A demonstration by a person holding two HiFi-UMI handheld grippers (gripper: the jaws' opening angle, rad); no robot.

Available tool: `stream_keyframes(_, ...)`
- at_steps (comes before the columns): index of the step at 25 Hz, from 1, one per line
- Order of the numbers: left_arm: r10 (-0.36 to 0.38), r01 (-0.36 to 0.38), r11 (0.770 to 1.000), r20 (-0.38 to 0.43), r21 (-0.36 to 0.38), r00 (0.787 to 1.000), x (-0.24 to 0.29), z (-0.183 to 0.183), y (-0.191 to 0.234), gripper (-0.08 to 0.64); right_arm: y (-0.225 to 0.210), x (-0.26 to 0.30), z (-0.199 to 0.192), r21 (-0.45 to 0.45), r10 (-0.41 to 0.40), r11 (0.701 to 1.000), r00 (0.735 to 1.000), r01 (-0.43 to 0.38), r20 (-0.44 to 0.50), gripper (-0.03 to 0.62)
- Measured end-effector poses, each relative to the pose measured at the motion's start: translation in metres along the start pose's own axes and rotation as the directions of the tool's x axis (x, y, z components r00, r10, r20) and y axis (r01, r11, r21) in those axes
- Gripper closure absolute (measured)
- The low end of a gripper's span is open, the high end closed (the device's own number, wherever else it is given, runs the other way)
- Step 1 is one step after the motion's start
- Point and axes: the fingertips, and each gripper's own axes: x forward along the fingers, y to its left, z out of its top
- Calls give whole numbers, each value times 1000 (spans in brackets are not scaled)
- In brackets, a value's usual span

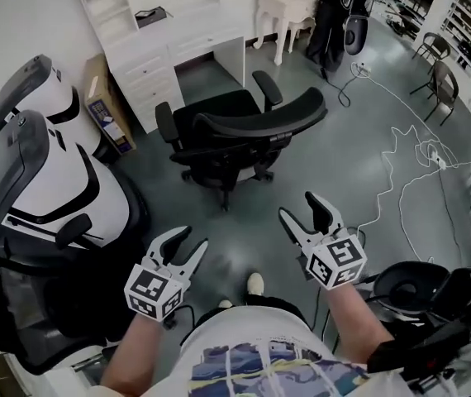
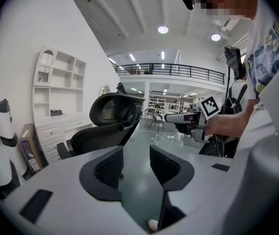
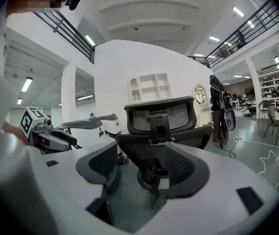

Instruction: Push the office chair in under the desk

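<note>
The black office chair (image 1: 235, 135) stands on the grey floor with its seat facing the white desk (image 1: 182, 44). Its backrest is toward me, just outside the desk's knee opening (image 1: 209, 74). My left gripper (image 1: 191, 238) and right gripper (image 1: 298, 205) hover side by side short of the chair, apart from it. Both stand open with nothing between the jaws. In the left gripper view the chair (image 2: 111, 115) rises beyond the open left gripper (image 2: 137, 161). The right gripper view has the chair's mesh back (image 3: 161, 117) straight ahead of the open right gripper (image 3: 139, 168).
A large white and grey machine (image 1: 45, 172) fills the left side, with a cardboard box (image 1: 107, 110) by the desk. White cables (image 1: 409, 155) trail over the floor at right. Black gear (image 1: 417, 286) sits by my right arm. Spare chairs (image 1: 442, 81) stand far right.
</note>
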Motion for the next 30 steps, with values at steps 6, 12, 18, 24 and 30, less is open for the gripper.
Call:
stream_keyframes(6,98,-98,995,-33,13,995,36,8,40,363,-30,57,9,-2,33,999,999,-33,4,267)
stream_keyframes(12,162,-161,987,-89,18,983,62,6,103,319,-39,107,22,7,32,999,999,-32,13,244)
stream_keyframes(18,167,-151,982,-150,113,974,102,3,164,279,-55,139,23,2,-47,999,999,47,-12,235)
stream_keyframes(24,97,-57,978,-196,198,976,138,-6,196,256,-57,159,23,1,-49,999,999,49,-20,235)
stream_keyframes(30,-47,105,965,-238,239,970,160,-16,194,256,-57,167,20,-9,-70,997,997,70,-16,236)
